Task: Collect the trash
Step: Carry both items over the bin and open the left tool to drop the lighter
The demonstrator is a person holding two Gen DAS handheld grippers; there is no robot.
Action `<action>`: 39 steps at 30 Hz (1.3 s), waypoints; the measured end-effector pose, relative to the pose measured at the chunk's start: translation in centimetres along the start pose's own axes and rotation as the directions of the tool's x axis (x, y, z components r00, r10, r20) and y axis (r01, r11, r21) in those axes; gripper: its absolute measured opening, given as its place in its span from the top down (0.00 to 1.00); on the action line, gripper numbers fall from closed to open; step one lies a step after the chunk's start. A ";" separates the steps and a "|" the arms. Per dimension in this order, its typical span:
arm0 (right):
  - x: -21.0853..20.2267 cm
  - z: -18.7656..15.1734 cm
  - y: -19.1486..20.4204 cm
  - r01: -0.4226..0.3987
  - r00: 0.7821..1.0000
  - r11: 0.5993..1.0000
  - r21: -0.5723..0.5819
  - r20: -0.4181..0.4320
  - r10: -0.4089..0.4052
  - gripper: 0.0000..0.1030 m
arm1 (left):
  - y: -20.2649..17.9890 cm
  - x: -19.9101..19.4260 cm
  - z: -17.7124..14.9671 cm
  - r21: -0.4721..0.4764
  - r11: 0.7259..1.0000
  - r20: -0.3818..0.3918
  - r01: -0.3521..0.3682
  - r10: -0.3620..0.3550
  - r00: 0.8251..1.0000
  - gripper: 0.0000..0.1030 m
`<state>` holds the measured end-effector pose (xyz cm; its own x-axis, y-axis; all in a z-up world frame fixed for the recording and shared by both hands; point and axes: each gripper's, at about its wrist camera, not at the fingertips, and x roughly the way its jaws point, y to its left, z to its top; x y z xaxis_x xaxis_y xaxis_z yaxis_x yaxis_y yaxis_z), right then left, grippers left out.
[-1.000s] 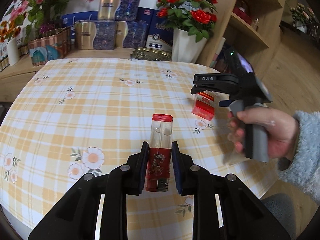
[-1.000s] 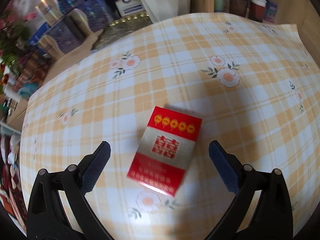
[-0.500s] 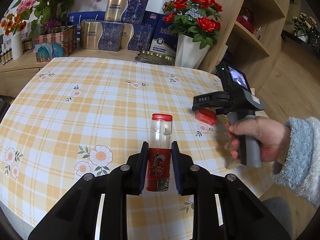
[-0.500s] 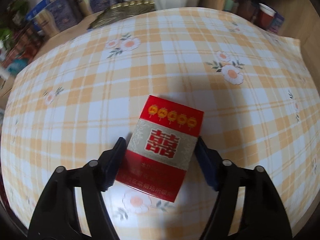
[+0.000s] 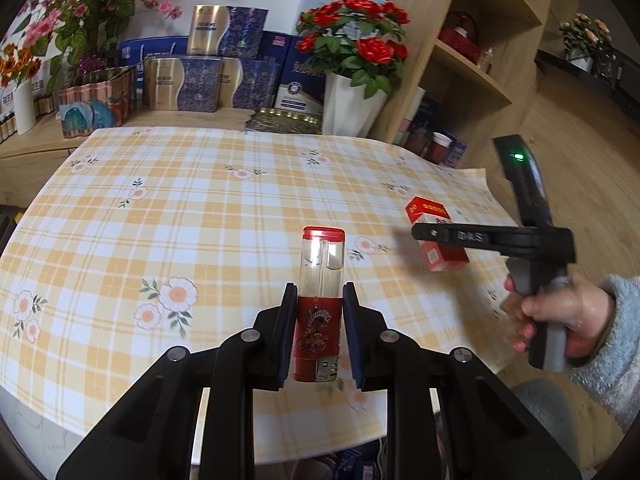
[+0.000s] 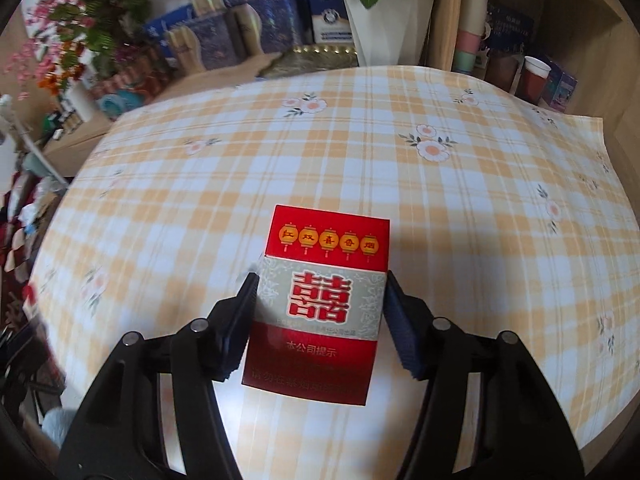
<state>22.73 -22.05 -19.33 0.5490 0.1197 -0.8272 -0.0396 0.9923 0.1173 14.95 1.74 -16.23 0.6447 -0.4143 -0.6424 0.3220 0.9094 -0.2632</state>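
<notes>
Red cigarette pack [image 6: 320, 304] pinched by closing right gripper [image 6: 318, 320], raised above checked table [image 6: 460, 240]; lighter [image 5: 319, 312] clamped in left gripper [image 5: 319, 332].

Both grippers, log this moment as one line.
left gripper: shut on lighter | right gripper: closing on cigarette pack, lifted

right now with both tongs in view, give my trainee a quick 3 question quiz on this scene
1. True or false: the left tongs hold a lighter.
2. What sits between the right tongs? A) paper cup B) red cigarette pack C) vase
3. Fill in: the tablecloth has a plaid and ____ pattern.

Key: 1 true; 2 B, the pads are closing on its sides; 3 flower
</notes>
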 end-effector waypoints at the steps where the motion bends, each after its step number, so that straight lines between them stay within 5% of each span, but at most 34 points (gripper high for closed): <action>1: -0.6 -0.5 -0.1 -0.011 1.000 1.000 -0.001 0.007 0.011 0.41 | -0.4 -0.3 -0.3 0.007 1.000 -0.002 0.004 -0.004 1.000 0.78; 11: -8.7 -9.9 -1.0 -0.156 0.983 0.987 0.027 0.098 0.153 0.41 | -4.4 -2.8 -5.2 0.076 0.997 -0.065 0.028 -0.023 0.998 0.78; 18: -11.1 -16.7 -1.4 -0.216 0.970 0.975 0.049 0.127 0.208 0.41 | -6.8 -2.0 -11.6 0.145 0.987 -0.193 0.066 -0.037 0.980 0.78; 27: -9.9 -22.0 -1.2 -0.226 0.972 0.970 0.085 0.087 0.219 0.42 | -7.8 1.0 -17.8 0.177 0.979 -0.344 0.102 -0.035 0.938 0.79; 35: -8.5 -24.0 -1.3 -0.224 0.974 0.968 0.112 0.057 0.219 0.42 | -7.0 3.2 -18.9 0.127 0.986 -0.403 0.105 -0.045 0.914 0.81; 39: -7.7 -24.5 -1.3 -0.223 0.975 0.968 0.115 0.039 0.220 0.42 | -6.9 2.7 -18.3 0.108 0.989 -0.361 0.098 -0.053 0.931 0.75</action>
<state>-1.91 -23.53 -26.62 0.5591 0.3336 -0.7590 -0.0646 0.9302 0.3612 1.73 -4.96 -29.31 0.3329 -0.4207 -0.8439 0.4569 0.8548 -0.2459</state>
